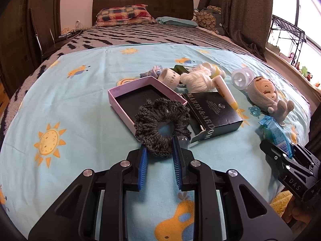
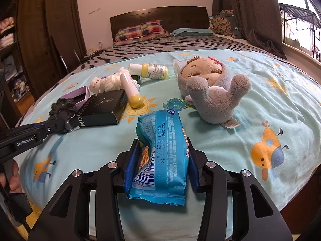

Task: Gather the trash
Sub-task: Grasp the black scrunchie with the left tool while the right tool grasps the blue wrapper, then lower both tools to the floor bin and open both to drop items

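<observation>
My right gripper (image 2: 163, 152) is shut on a blue snack wrapper (image 2: 162, 150), its pads pressing both sides; the wrapper also shows in the left wrist view (image 1: 275, 134) held by the right gripper (image 1: 280, 150). My left gripper (image 1: 159, 152) has its blue pads on either side of the near edge of a dark grey knitted scrunchie (image 1: 162, 124), which rests partly on the pink box (image 1: 120, 98). The left gripper shows at the left of the right wrist view (image 2: 60, 124) by the scrunchie (image 2: 62, 106).
On the light blue sheet (image 1: 80, 100) lie a black box (image 1: 212, 110), a yellow-capped tube (image 1: 224, 90), white yarn (image 1: 198, 80), a clear spool (image 1: 240, 78), a plush doll (image 2: 210, 92), a yellow bottle (image 2: 150, 70) and a small blue clip (image 2: 174, 103). Wardrobe at left, window at right.
</observation>
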Motion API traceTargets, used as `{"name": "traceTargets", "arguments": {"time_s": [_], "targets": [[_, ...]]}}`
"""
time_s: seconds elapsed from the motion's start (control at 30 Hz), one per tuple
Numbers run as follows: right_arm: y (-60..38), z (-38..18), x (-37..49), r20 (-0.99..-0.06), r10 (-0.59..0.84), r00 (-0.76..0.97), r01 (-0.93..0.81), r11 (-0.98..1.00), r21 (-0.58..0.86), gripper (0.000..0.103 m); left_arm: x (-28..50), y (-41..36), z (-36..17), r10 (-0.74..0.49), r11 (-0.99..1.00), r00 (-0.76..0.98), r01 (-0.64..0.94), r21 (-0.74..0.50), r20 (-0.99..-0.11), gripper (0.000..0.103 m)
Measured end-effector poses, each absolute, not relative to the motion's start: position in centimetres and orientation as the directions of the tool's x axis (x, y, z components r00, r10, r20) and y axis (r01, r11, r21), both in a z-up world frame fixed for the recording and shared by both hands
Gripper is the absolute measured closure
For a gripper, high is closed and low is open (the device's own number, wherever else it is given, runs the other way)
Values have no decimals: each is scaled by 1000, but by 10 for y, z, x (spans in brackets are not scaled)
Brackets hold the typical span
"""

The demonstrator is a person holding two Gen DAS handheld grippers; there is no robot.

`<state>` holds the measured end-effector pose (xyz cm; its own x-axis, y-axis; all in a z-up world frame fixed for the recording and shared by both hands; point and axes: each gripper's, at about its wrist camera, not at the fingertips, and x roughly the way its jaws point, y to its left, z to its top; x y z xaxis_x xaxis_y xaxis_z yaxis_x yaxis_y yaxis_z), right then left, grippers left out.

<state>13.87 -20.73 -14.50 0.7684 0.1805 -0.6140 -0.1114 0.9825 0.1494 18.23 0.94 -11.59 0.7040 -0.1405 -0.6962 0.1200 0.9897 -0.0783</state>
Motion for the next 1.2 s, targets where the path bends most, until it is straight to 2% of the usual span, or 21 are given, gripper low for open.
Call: {"name": "traceTargets", "arguments": {"time_s": [0.07, 0.13, 0.47, 0.7, 0.9, 1.2], "targets": [[-207, -142, 133, -610, 194, 768, -125, 980, 154, 60, 179, 8, -115, -133, 990, 709, 122, -65, -692, 89], [-206, -139, 128, -604, 212, 768, -138, 976, 167, 61, 173, 8, -111, -140, 990, 718, 126, -70, -681, 90], [-207, -114, 84, -564, 234, 792, -165, 971, 171, 61, 116, 10, -84, -148, 988, 766, 143, -58, -626, 91], [-208, -110, 41, -573, 282, 769, -215, 959, 183, 61, 53, 6, -72, -212, 975, 764, 211, -75, -609, 91], [-208, -128, -1, -620, 299, 725, -236, 954, 185, 61, 9, -1, -98, -251, 963, 701, 252, -98, -667, 91], [-208, -185, -24, -748, 290, 598, -231, 955, 186, 61, -21, -7, -161, -297, 944, 547, 290, -155, -783, 91]]}}
